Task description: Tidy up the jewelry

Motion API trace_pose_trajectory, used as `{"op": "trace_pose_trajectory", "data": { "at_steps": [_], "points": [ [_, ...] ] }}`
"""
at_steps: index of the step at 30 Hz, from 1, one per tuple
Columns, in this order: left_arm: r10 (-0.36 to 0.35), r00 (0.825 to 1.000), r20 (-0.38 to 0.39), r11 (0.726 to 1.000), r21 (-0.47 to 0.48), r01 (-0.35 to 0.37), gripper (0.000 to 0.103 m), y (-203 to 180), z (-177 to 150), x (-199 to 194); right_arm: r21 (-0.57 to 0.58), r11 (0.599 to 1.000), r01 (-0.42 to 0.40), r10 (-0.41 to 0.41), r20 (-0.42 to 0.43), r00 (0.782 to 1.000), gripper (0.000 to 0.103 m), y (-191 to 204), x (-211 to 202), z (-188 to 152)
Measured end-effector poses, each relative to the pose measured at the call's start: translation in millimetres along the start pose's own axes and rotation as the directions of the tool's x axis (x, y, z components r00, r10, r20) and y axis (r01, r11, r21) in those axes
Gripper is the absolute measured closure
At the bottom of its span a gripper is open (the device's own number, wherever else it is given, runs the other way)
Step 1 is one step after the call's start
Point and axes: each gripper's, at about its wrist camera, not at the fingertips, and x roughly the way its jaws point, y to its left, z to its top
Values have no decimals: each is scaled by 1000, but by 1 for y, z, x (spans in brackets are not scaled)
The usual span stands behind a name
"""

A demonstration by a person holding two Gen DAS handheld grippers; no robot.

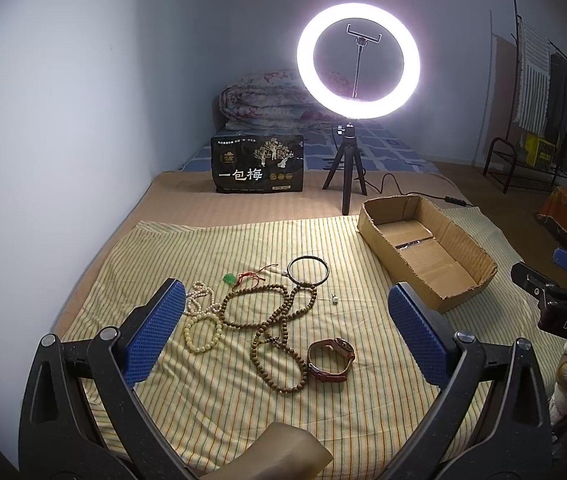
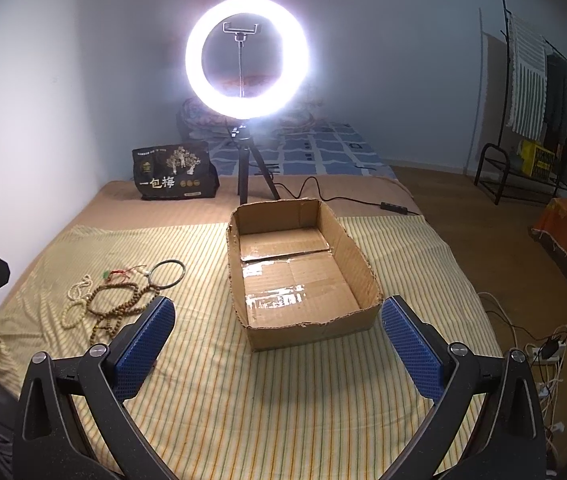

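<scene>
- Nothing is lying in the cardboard box point(image 2: 303, 276) yet, so you are sitting at the very start, with the first pick still to make.
- All the jewelry is resting on the striped cloth point(image 1: 219, 396) to the left of the box: the wooden bead strand point(image 1: 279, 320), the leather watch point(image 1: 331, 360) nearest you, the black bangle point(image 1: 308, 271), the white bead bracelet point(image 1: 203, 332), the green pendant point(image 1: 229, 278) and a small earring point(image 1: 335, 300) closest to the box.
- Your left gripper point(image 1: 283, 332) is hovering over that pile, jaws spread wide and empty.
- Your right gripper point(image 2: 279, 340) is facing the box's near wall, likewise gaping and carrying nothing.
- Next I would judge the watch the easiest grab; the strand is looping against the bangle, so lifting it is risking a tangle.
</scene>
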Motion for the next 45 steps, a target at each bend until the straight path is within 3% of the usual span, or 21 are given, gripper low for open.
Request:
{"op": "trace_pose_trajectory", "data": {
  "at_steps": [45],
  "points": [
    [14,998,-67,1000,-23,-16,0,17,-5,12,-37,999,-3,2,-29,1000,0,10,10,-1]
  ]
}}
